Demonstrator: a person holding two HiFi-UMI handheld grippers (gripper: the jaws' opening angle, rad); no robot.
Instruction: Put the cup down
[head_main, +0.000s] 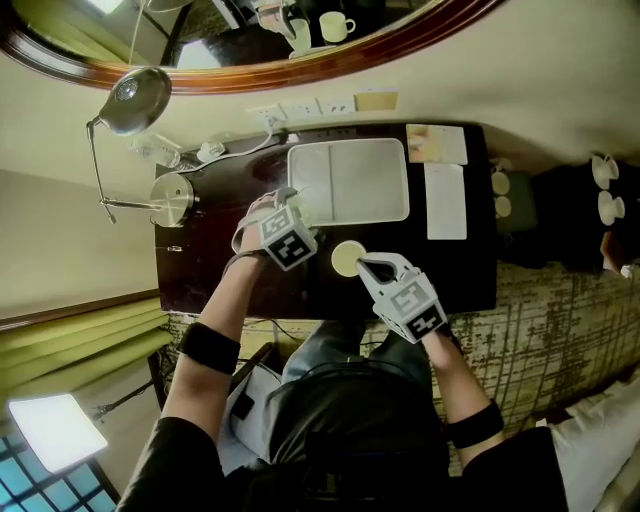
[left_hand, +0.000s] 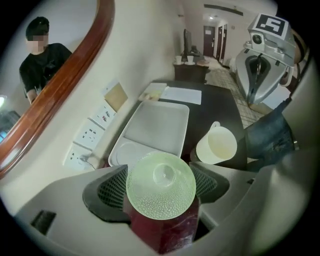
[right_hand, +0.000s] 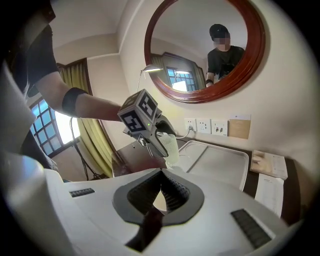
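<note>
A pale green, bumpy glass cup (left_hand: 161, 186) sits bottom-up in the left gripper view, clamped between the mesh pads (left_hand: 111, 188) of my left gripper (left_hand: 160, 186). In the right gripper view the same cup (right_hand: 171, 145) hangs in that gripper over the dark table, by the left rim of the white tray (right_hand: 220, 165). From the head view, my left gripper (head_main: 297, 208) is at the tray's (head_main: 350, 215) near-left corner. My right gripper (head_main: 366, 266) is shut and empty beside a white mug (head_main: 346, 259) standing on the table; its jaws (right_hand: 161, 189) meet.
The dark table (head_main: 230, 280) also carries papers (head_main: 445, 200) on the right and a lamp base (head_main: 172, 200) on the left, with the lamp head (head_main: 135, 100) above. Wall sockets (left_hand: 92, 135) and a round mirror (right_hand: 210, 55) are behind. More mugs (head_main: 605, 170) stand on a far-right surface.
</note>
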